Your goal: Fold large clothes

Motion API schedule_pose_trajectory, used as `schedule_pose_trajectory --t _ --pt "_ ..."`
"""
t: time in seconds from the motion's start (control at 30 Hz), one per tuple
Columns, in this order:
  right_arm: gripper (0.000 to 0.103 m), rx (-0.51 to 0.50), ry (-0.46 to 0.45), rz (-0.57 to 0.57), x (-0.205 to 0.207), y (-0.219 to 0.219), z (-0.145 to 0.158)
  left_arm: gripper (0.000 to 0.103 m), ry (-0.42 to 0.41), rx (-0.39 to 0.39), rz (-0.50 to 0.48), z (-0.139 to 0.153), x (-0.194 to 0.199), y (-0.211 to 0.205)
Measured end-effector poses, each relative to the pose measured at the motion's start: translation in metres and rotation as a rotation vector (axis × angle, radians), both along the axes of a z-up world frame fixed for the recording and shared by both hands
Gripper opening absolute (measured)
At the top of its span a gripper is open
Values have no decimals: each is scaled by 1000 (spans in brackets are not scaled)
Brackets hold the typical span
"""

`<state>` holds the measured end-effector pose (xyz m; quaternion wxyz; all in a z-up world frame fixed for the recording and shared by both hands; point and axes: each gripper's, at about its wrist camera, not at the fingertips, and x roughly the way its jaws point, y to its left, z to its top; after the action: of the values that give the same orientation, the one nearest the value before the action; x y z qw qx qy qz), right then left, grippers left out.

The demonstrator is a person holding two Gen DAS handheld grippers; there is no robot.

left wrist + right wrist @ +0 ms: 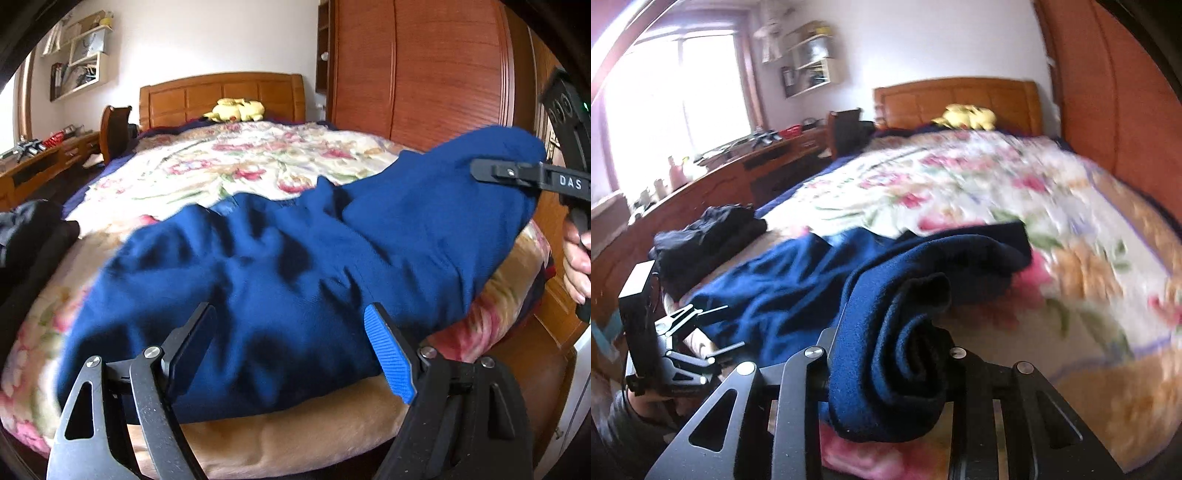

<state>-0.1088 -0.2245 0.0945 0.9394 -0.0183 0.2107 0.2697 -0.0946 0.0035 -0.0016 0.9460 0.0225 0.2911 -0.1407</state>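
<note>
Left wrist view shows the blue garment spread over the near end of the bed: a big, deep royal-blue piece of soft, matte, fleece-like cloth, rumpled into shallow dark folds. Its right-hand part is lifted off the bedding into a rounded hump, where the right claw comes in from the picture's right edge and grips the raised cloth. A hand holds that tool's black handle.

The left claw stands wide apart at the bottom of this view, nothing between its fingers; one finger carries a ribbed blue pad, the other shows a flat black face. Both hover just over the near hem of the garment.

From the right wrist view, the right claw is closed on a thick bunch of the same cloth, which curls between the black metal fingers in a loose spiral roll, looking darker, almost navy, in shadow. The rest trails away to the left across the bed, flat and creased. The left claw shows at the left edge, its thin fingers apart.

Under the garment lies a plush floral blanket, cream with pink flowers and green leaves, with a tan fuzzy border. A crumpled black garment sits at the bed's left edge. A yellow soft toy rests against the panelled wooden headboard, and a tall reddish wooden wardrobe stands beside the bed.
</note>
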Motion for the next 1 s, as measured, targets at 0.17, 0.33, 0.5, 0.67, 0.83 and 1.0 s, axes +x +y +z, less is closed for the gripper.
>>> schedule_pose_trajectory --t 0.17,0.33,0.5,0.67,0.83,1.0 --pt "30 -60 -53 59 -5 43 27 83 -43 -27 29 19 -14 28" --pt "30 -96 -76 109 1 91 49 83 -59 -29 69 24 -20 55" --pt "30 -161 -66 166 11 146 54 83 -65 -35 108 26 -25 84" --pt "31 -228 -27 222 37 194 42 83 -71 -46 145 24 -32 110" --pt "42 -240 22 260 49 223 24 83 -61 -68 182 18 -34 134" --pt "56 -260 -6 293 45 226 14 83 -53 -78 214 16 -33 153"
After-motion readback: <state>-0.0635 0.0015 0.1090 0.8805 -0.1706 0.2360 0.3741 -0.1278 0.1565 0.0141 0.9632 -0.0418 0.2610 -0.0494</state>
